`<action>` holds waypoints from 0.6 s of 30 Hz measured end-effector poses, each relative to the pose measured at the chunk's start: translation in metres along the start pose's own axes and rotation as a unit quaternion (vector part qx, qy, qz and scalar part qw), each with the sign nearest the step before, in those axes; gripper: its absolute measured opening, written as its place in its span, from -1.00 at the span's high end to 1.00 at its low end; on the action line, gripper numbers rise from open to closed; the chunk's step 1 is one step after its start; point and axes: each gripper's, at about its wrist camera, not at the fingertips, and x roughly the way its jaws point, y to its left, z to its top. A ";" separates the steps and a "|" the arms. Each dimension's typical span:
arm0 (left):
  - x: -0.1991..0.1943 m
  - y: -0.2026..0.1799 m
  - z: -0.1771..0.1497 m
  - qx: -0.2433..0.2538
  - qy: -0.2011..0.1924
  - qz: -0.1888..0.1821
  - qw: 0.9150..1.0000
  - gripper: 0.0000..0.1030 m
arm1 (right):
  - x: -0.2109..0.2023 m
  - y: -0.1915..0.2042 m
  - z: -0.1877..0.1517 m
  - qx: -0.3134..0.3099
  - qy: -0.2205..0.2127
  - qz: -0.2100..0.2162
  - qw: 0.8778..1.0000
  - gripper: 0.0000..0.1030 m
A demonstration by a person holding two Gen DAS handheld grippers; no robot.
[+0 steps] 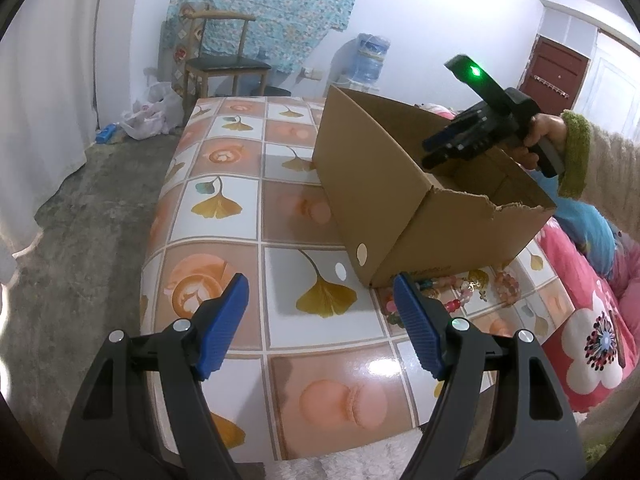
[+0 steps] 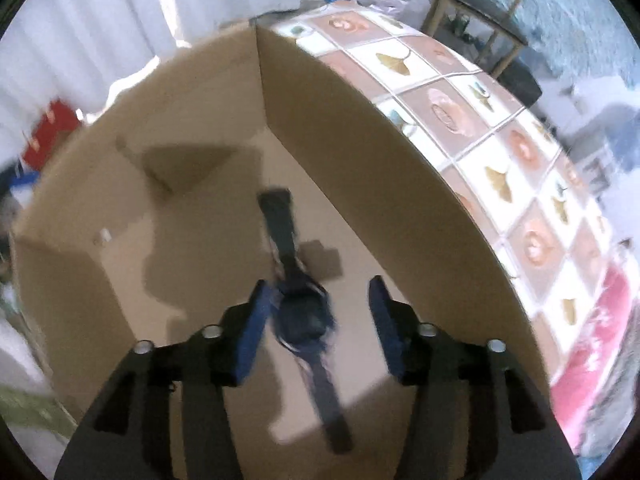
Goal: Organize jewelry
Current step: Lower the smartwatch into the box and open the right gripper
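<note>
An open cardboard box stands on the tiled tablecloth. My right gripper points down into it, held by a hand in a knitted sleeve. In the right wrist view a dark blue wristwatch lies lengthwise between the pads of the right gripper, close to the left pad and clear of the right one. The picture is blurred, so I cannot tell whether the watch rests on the box floor. Several beaded bracelets lie beside the box's near corner. My left gripper hovers open over the table, holding nothing.
A pink flowered quilt lies along the table's right side. A wooden chair, plastic bags and a water bottle stand beyond the far end. Concrete floor runs along the left.
</note>
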 end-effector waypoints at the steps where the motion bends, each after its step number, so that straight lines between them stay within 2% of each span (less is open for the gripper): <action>1: 0.000 0.000 0.000 0.000 0.000 -0.001 1.000 -0.38 | -0.001 0.006 -0.001 -0.001 0.010 0.003 1.000 -0.01; 2: 0.001 -0.001 0.000 0.000 0.000 -0.002 1.000 -0.38 | 0.004 0.007 -0.005 0.000 0.022 0.012 1.000 -0.02; 3: 0.002 -0.002 0.000 0.001 0.000 -0.002 1.000 -0.38 | 0.012 -0.009 -0.001 -0.001 0.027 0.015 1.000 -0.01; 5: 0.002 -0.003 0.001 0.002 0.001 -0.002 1.000 -0.38 | 0.015 -0.002 -0.003 -0.005 0.039 0.025 0.999 -0.01; 9: 0.002 -0.005 0.000 0.003 0.003 -0.001 1.000 -0.38 | 0.034 0.011 0.003 -0.039 0.058 0.010 0.998 0.05; 12: 0.003 -0.006 -0.001 0.004 0.006 -0.001 1.000 -0.38 | 0.050 0.015 0.006 -0.076 0.080 -0.042 0.993 0.09; 15: 0.004 -0.007 -0.001 0.004 0.008 -0.002 1.000 -0.38 | 0.051 0.014 0.014 -0.099 0.068 -0.113 0.986 0.09; 18: 0.004 -0.008 -0.001 0.005 0.008 -0.002 1.000 -0.38 | 0.053 0.016 0.015 -0.116 0.064 -0.147 0.980 0.09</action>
